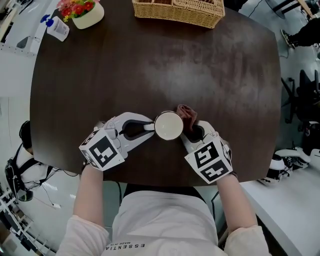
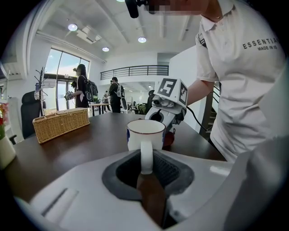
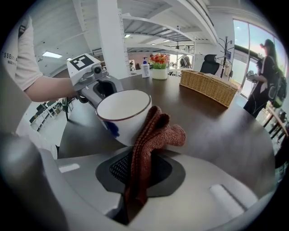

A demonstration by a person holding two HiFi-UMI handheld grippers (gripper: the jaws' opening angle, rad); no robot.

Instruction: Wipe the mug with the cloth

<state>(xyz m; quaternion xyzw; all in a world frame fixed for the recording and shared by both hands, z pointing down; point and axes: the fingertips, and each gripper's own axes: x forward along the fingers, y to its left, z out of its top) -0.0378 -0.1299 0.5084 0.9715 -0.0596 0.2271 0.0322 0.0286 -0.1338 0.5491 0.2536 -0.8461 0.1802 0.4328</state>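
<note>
Mug handle — btwn L gripper jaws

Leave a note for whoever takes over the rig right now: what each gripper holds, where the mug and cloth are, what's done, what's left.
Left gripper: jaws shut on the handle of the mug, which is upright at the near edge of the table.
Right gripper: jaws shut on the reddish knitted cloth, which touches the mug's outer wall.
Done: both things grasped.
Left: the wiping; how much is already wiped cannot be told.

Wicker basket, flowerpot, bottle
</note>
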